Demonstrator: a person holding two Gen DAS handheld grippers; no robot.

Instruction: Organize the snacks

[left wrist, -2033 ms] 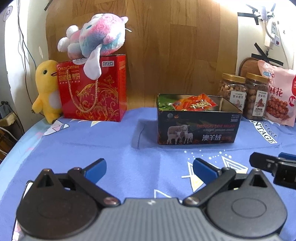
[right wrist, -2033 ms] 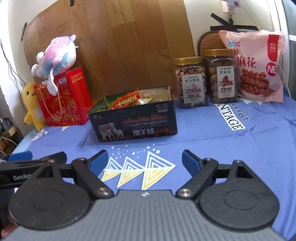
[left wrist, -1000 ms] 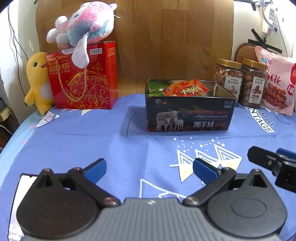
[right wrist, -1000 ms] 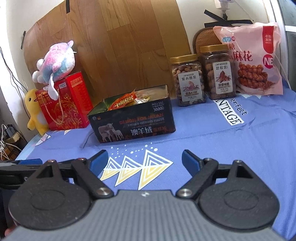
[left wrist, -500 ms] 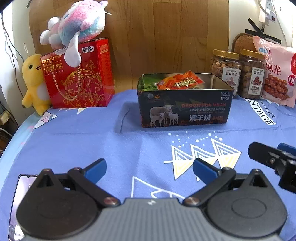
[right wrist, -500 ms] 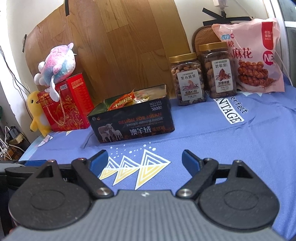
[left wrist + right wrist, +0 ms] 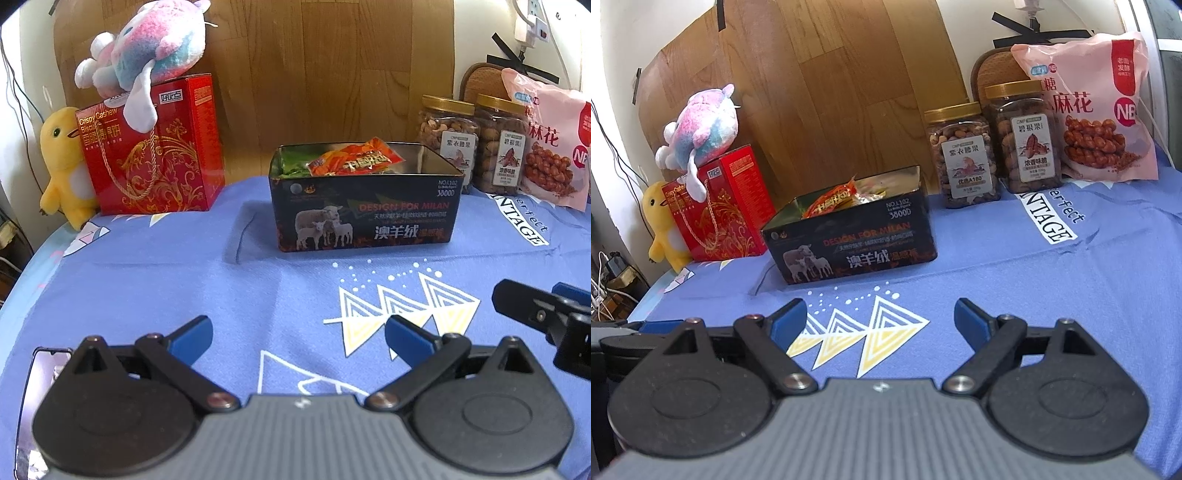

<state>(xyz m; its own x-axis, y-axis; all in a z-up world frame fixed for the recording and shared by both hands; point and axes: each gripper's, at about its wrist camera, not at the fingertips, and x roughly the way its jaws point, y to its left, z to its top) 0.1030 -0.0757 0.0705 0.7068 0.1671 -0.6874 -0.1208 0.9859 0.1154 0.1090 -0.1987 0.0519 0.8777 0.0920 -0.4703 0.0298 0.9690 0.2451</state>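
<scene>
A black open tin box (image 7: pixel 365 218) stands mid-table, holding an orange snack packet (image 7: pixel 354 160) and green packets; the box also shows in the right wrist view (image 7: pixel 857 243). My left gripper (image 7: pixel 297 336) is open and empty, low over the blue cloth well in front of the box. My right gripper (image 7: pixel 881 319) is open and empty, also in front of the box; one of its fingers (image 7: pixel 532 306) shows at the right edge of the left wrist view.
Two nut jars (image 7: pixel 964 155) (image 7: pixel 1023 136) and a pink snack bag (image 7: pixel 1089 107) stand at the back right. A red gift box (image 7: pixel 151 147) with a plush toy (image 7: pixel 147 55) and a yellow duck (image 7: pixel 62 162) stand back left. A phone (image 7: pixel 37 387) lies near left.
Both grippers have drawn back from the box and stayed open. The phone has come into the left wrist view at the lower left.
</scene>
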